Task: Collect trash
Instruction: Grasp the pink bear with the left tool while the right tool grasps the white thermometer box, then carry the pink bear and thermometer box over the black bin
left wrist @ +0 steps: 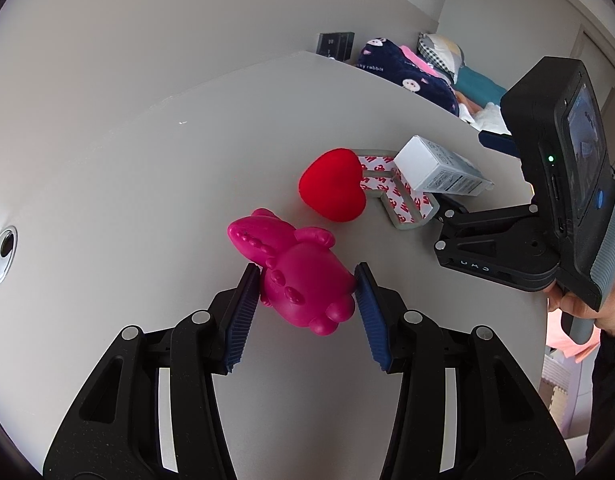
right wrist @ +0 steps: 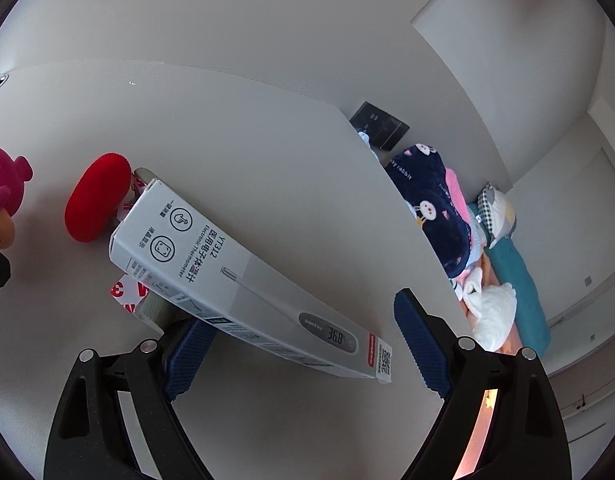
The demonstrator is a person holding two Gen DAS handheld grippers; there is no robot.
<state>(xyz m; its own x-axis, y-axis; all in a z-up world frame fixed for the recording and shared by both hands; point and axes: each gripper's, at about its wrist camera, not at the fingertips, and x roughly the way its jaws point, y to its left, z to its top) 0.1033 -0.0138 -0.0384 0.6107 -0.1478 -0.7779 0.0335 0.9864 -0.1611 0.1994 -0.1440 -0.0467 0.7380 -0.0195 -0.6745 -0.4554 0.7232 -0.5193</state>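
A: What sits between the left gripper point(left wrist: 305, 300) pads?

B: A glossy magenta plastic animal-shaped toy point(left wrist: 295, 276). Both ribbed blue pads press its sides, so the jaws are clamped on it at a narrow setting. Its underside is hidden, so I cannot tell whether it touches the pale grey table point(left wrist: 127, 184).

A: And the right gripper point(right wrist: 303, 344)?

B: Its jaws stand wide. A long white cardboard thermometer box point(right wrist: 243, 276) lies between the blue fingers point(right wrist: 421, 344) with a clear gap on the right-hand side. The left-hand pad is partly covered by the box, so contact there is hard to judge.

A: How does the box look?

B: It has a printed thermometer picture, two round icons and dark lettering, and its far end rests on a bent grey foam strip with red-and-white backing point(left wrist: 403, 196), leaving it tilted. Most of the strip is hidden beneath it.

A: Anything beside that?

B: A red velvety heart-shaped cushion point(left wrist: 333, 186) touches the strip, toward the table's right edge. The right wrist view cuts the magenta toy off at its frame.

A: Beyond the table?

B: A dark blue blanket with rabbit prints point(right wrist: 431, 208).
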